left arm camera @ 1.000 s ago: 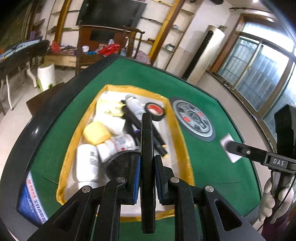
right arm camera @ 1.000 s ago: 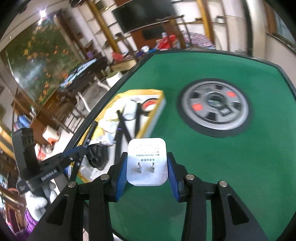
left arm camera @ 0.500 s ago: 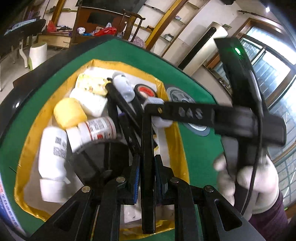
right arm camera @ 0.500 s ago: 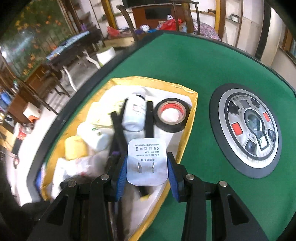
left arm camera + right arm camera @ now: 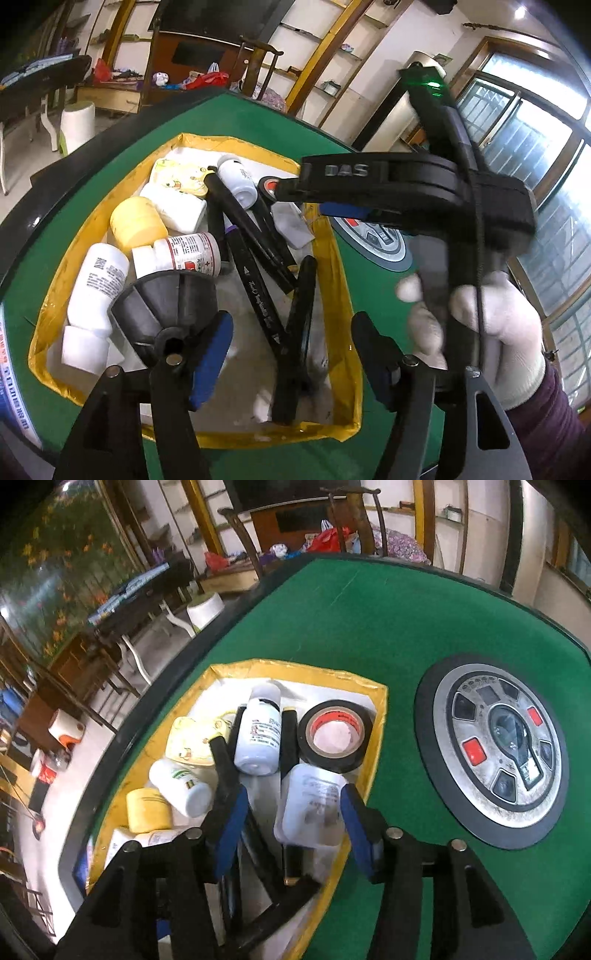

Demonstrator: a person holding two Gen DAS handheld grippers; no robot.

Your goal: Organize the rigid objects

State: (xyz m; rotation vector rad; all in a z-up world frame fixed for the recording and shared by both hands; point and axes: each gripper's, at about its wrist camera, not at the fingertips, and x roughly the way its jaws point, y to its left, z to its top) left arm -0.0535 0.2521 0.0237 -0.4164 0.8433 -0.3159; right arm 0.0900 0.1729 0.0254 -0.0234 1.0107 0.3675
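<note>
Our left gripper (image 5: 291, 350) stands wide open and empty above a long black marker pen (image 5: 295, 332) lying in the yellow-rimmed shallow tray (image 5: 340, 266). Our right gripper (image 5: 291, 816) is spread open too, gripping nothing; the white plastic wall charger (image 5: 312, 805) lies between its blue pads (image 5: 229, 819) in the tray, just beside the black roll of tape (image 5: 334, 736), on the green felt table (image 5: 369, 620).

I see a white charger plug (image 5: 312, 808) lying flat in the yellow-rimmed tray (image 5: 376, 738) near its right edge, a black marker (image 5: 299, 332) slanted beside it.
</note>
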